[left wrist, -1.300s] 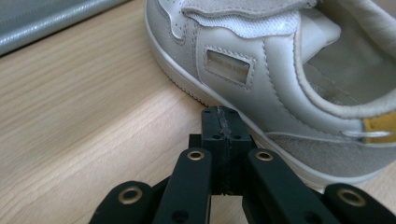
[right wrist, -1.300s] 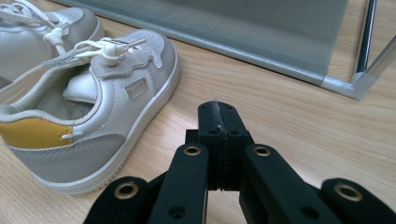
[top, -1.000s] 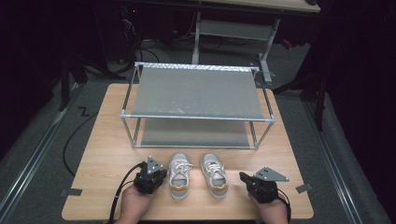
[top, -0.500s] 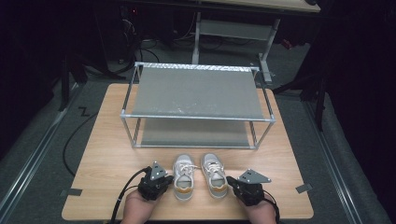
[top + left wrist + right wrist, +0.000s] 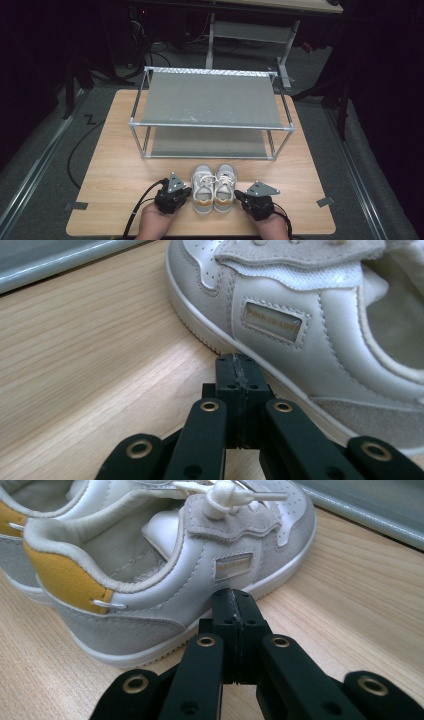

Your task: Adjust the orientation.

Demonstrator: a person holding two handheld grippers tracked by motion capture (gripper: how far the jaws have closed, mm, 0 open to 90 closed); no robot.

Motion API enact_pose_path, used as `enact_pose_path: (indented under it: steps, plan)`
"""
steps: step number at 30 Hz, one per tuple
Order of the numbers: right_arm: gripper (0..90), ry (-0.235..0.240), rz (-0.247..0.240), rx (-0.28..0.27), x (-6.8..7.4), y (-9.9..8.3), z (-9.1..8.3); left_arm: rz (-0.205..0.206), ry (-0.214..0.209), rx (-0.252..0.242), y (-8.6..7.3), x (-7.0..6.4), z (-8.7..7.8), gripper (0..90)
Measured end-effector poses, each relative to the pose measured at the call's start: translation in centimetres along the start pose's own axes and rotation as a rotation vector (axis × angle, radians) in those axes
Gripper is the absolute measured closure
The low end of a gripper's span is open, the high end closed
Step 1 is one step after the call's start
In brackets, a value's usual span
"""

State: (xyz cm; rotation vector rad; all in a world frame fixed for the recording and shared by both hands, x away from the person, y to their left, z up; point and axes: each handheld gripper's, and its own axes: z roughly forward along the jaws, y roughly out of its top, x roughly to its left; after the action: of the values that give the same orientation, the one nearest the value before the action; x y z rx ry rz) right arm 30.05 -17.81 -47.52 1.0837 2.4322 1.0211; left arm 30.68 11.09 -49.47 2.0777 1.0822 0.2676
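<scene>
Both claws pressed together, left claw (image 5: pixel 239 371) and right claw (image 5: pixel 234 605) flanking the 2 sneakers (image 5: pixel 214 187) at 9 and 3 o'clock; an unopened nudge risks skewing the pair.

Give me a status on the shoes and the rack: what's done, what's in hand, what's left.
Done: the pair of small white sneakers with yellow heels stands side by side on the wooden table, in front of the grey two-shelf metal rack.

In hand: the left claw and the right claw, both shut, press at the pair's outer soles.

Left: neither shoe is lifted, and both shelves look bare.
</scene>
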Motion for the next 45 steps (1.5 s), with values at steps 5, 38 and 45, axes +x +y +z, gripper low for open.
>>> enact_pose_path:
  steps: [5, 38, 45]
  plan:
    - [90.0, 0.001, 0.003, -0.002, 0.0, -0.1, 0.0, 0.012, 0.013, 0.001, 0.2, -0.2, 0.2, 90.0]
    - [90.0, -0.195, 0.243, -0.017, -8.4, -3.9, -4.7, 0.12, -0.045, 0.005, 6.2, -7.8, 7.5, 90.0]
    - [90.0, -0.195, 0.231, -0.015, -8.1, -3.5, -4.1, 0.097, -0.032, -0.001, 6.2, -7.2, 7.6, 90.0]
